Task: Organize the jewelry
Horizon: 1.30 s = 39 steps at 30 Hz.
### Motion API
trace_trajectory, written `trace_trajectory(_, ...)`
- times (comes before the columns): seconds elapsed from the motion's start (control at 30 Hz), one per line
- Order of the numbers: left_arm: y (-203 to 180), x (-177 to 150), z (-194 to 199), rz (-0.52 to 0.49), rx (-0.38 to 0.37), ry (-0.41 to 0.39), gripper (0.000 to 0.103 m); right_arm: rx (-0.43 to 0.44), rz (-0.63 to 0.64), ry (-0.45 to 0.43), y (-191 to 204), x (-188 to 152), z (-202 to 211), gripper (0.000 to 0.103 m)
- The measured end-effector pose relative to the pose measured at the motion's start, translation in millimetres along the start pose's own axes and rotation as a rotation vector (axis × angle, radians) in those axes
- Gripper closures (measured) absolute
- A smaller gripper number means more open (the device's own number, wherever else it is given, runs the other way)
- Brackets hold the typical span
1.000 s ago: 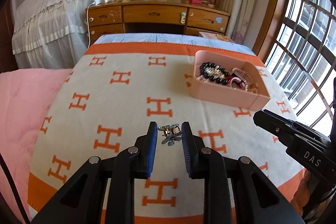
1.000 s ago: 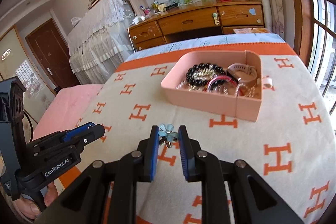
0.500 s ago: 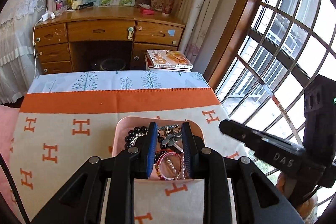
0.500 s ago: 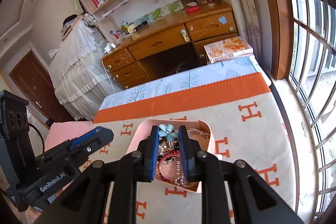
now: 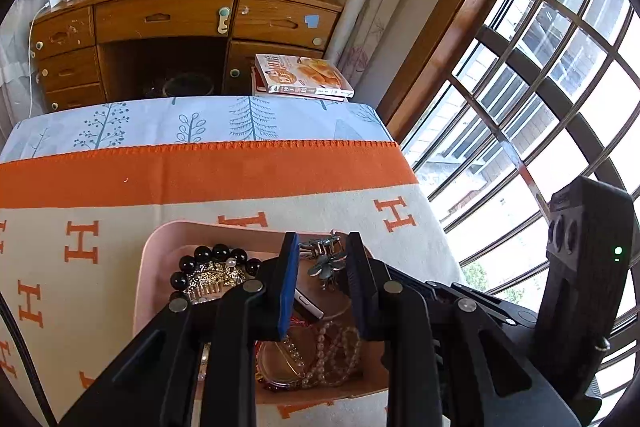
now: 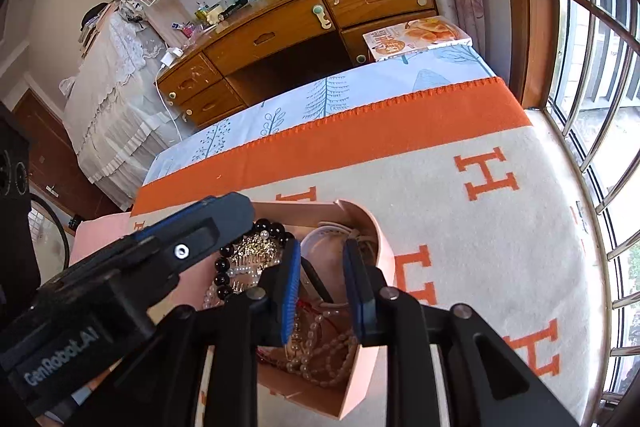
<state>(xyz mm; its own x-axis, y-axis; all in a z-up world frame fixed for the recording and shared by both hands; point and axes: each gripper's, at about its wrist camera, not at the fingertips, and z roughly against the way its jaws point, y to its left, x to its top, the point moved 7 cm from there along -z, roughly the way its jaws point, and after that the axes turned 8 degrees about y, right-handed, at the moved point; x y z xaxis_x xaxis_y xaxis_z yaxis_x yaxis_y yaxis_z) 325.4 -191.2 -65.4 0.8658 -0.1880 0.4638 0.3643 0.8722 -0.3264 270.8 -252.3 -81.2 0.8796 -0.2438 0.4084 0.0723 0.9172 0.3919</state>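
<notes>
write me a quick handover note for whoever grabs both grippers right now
Left gripper: jaws closed on a flower clip, held above the pink tray.
Right gripper: jaws apart with nothing between them, also over the tray.
Already in the tray: black bead bracelet, pearl strand and other pieces in a pile.
The blanket around the tray shows no loose jewelry in either view.
Left to do: release the flower clip into the tray, then lift both grippers away.
</notes>
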Motion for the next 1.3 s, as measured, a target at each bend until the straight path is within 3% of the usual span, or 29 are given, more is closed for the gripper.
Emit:
trace_trajectory(0.27,-3.6,-6.5,-19.0,0.003,-0.025,0.043,0.081,-0.106,-0.013,-0.059,-17.7,-6.8,22.5,0.081)
trace_trajectory(0.37,-4.6,-9.7,-19.5,-0.004,-0.01,0.051,0.075,-0.097,-0.028,-0.073,-24.6,-10.9,30.6,0.081)
trace_trajectory(0.47,-4.8,-14.2,-12.9,-0.007,0.014,0.046,0.055,-0.096,-0.035,-0.083,-27.5,-15.3,39.0,0.081)
trace_trajectory(0.5,-4.5,-16.6,-7.6,-0.007,0.022,0.034,0.044,-0.095,-0.034,-0.086,-27.1,-17.5,42.0,0.081)
trace_trajectory(0.53,-3.8,-19.1,-0.5,-0.007,0.033,0.019,0.036,-0.095,-0.032,-0.089,-26.2,-20.2,45.3,0.081)
trace_trajectory(0.7,1.8,-36.8,38.7,-0.012,0.075,-0.023,0.03,-0.08,-0.017,-0.097,-13.6,-38.5,61.2,0.081)
trace_trajectory(0.83,13.8,-68.4,77.8,0.0,0.159,-0.058,0.016,-0.075,0.018,-0.112,4.7,-60.1,76.4,0.081)
trace_trajectory(1.07,32.4,-141.7,147.6,0.025,0.307,-0.13,0.012,-0.052,0.103,-0.129,48.3,-111.2,101.8,0.08)
trace_trajectory(1.13,35.8,-162.0,167.2,0.041,0.342,-0.156,0.003,-0.051,0.13,-0.139,62.0,-127.0,110.1,0.067)
trace_trajectory(1.2,36.9,-179.5,185.7,0.055,0.368,-0.192,0.001,-0.056,0.16,-0.165,76.2,-143.9,120.7,0.058)
trace_trajectory(1.3,35.8,-202.5,211.1,0.07,0.418,-0.242,0.001,-0.081,0.186,-0.217,91.7,-166.6,136.4,0.057)
